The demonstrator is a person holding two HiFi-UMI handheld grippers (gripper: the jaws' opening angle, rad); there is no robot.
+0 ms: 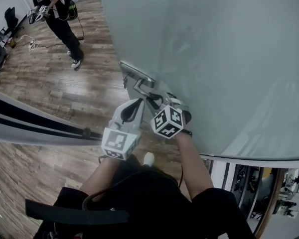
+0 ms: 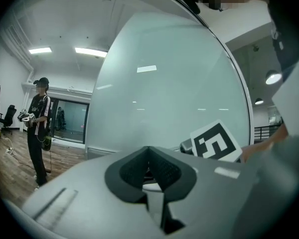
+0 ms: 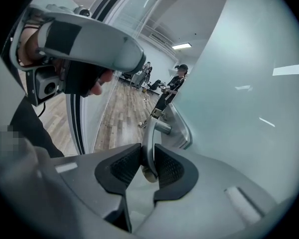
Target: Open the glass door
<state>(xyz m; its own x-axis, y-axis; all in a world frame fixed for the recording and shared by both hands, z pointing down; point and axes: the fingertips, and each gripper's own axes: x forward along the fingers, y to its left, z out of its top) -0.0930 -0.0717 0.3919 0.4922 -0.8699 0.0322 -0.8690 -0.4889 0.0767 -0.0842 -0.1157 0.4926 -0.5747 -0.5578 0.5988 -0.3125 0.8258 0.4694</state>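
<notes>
Close under us, our right claw (image 3: 148, 153) is clamped on the door handle (image 3: 150, 128) of the frosted glass door (image 1: 229, 59). The left claw (image 2: 148, 150) sits closed and empty beside it. The grip looks made, so next we would press the lever down and swing the door. Latch and hinges are hidden. Farther off stands a person (image 1: 60, 19).

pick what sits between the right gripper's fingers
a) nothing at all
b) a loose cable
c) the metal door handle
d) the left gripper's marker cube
C: the right gripper has its fingers pressed on both sides of the metal door handle, as its own view shows.
</notes>
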